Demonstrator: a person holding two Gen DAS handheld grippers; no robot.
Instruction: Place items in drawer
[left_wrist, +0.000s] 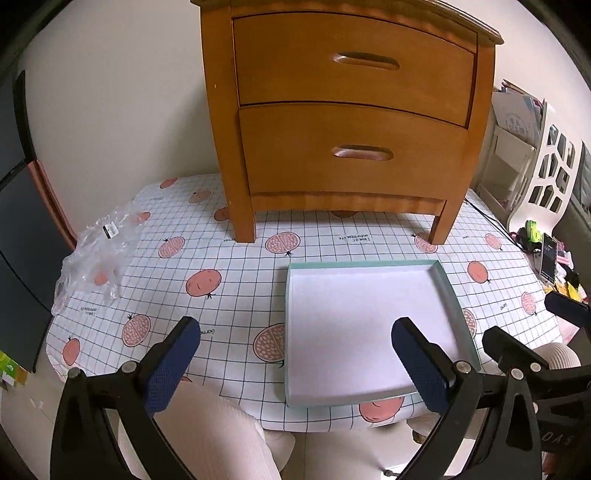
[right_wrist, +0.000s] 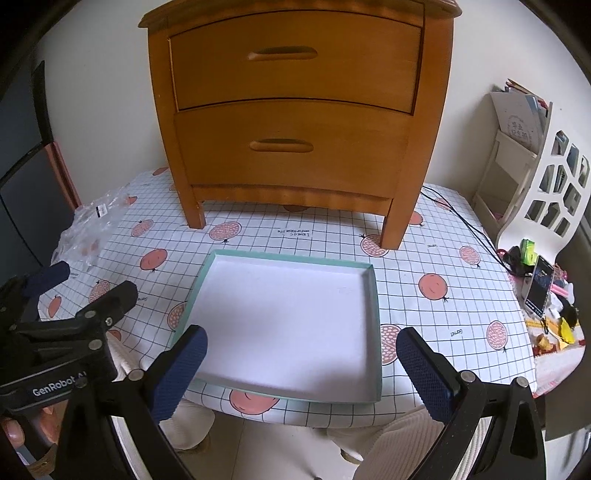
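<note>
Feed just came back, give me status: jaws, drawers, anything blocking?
Left gripper and right gripper open, empty. Both drawers shut: top drawer, bottom drawer. Shallow box empty on table, before the cabinet.

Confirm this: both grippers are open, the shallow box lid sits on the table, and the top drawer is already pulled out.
Not right: the top drawer is shut, flush with the nightstand, as the right wrist view shows. Both grippers, left and right, are open, and the box lid sits on the table.

Cabinet (left_wrist: 347, 110) stands on the table (left_wrist: 229, 280) at 12 o'clock, both drawers shut, upper (left_wrist: 354, 62) above lower (left_wrist: 351, 151). Tray (left_wrist: 362, 328) lies before it, at 6 o'clock by the near edge. Bag (left_wrist: 96, 258) at 9 o'clock. Phone (right_wrist: 539, 291) at 3 o'clock.
</note>
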